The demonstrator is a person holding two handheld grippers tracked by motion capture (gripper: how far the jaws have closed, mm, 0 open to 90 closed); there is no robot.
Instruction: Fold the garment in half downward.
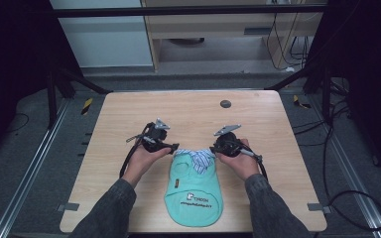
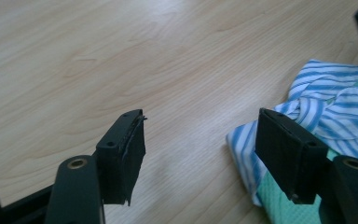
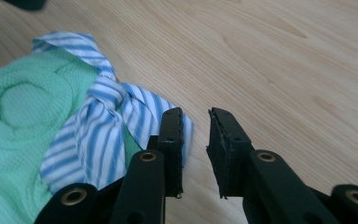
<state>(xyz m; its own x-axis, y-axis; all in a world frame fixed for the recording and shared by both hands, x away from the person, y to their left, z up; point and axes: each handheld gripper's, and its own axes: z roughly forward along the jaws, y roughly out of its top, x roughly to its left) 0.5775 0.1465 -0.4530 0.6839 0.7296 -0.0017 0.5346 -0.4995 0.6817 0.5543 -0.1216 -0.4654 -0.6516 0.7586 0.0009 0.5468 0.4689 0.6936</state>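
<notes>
Forearms low in high view, mint green garment (image 1: 194, 191) flat at near table (image 1: 129, 119) edge, striped collar (image 1: 198, 158) between grippers | left gripper (image 2: 200, 144) wide open, collar corner beside one jaw | right gripper (image 3: 196, 140) slightly parted, empty, beside collar; pinch fabric edge squarely.

Lab-style recording bay, not a home. Landmark: the light wooden square-topped table (image 1: 188, 114). Around it — a dark metal frame of black struts (image 1: 82, 82) with a black crossbar (image 1: 188, 10) beyond its far edge. Silver floor rails (image 1: 34, 163) run along both sides on grey carpet. Loose black cables (image 1: 357, 198) trail right of the table; a pale wooden cabinet (image 1: 218, 34) stands behind it — yellow-black hazard tape (image 1: 87, 105) off its far-left corner.
</notes>
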